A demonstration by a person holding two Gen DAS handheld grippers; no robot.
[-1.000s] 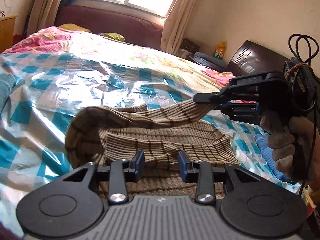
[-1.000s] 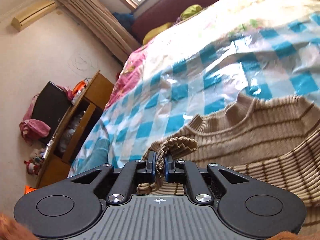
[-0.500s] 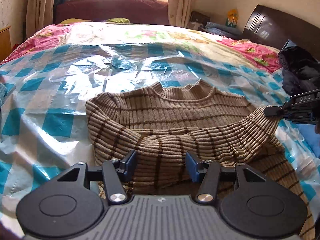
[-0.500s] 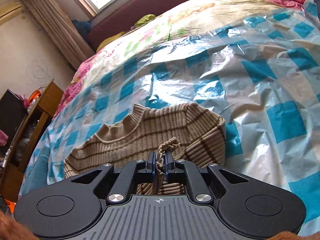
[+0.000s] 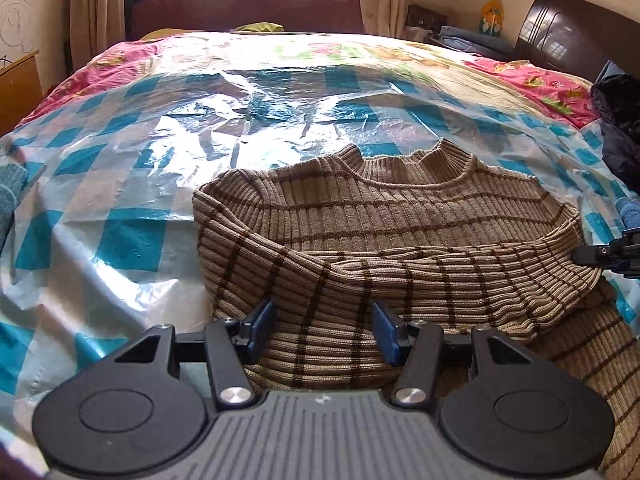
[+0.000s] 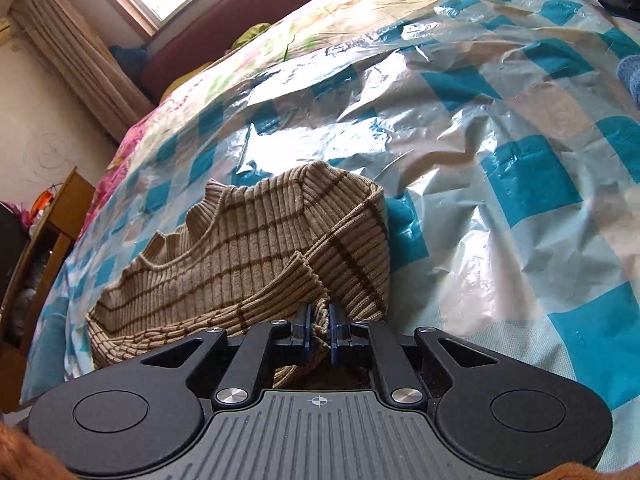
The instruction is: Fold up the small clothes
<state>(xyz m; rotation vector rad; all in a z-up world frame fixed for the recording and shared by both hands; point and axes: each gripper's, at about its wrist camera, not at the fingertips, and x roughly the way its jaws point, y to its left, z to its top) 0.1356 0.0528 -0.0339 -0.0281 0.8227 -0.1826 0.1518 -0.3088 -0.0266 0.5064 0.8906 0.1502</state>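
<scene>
Left tool [image 5: 323, 330] stands with its jaws moderately wide over the near fold of the striped sweater [image 5: 384, 240]; the blue pads [image 5: 262, 326] flank the knit, and I see no pinch on the fabric. My right tool [image 6: 319, 330] has its jaws nearly together, clamped on a bunched piece of the same sweater [image 6: 248, 260], with a ribbed sleeve cuff [image 6: 304, 276] lying just ahead of the pads. From the left view, that tool's tip [image 5: 604, 254] shows at the right edge, meeting the garment's right side.

I find the sweater lying on the bed, on a shiny blue-and-white checked plastic sheet [image 5: 120, 184]. Its collar [image 5: 416, 168] points away from me toward the window. One sleeve is folded across the body from the left shoulder toward the right side. A further part of the knit trails off to the lower right of the left view.

A dark garment [image 5: 618, 132] lies at the right edge of the bed, and a blue knitted item [image 5: 12, 188] sits at the left edge. A dark wooden headboard [image 5: 576, 36] stands at the far right.
</scene>
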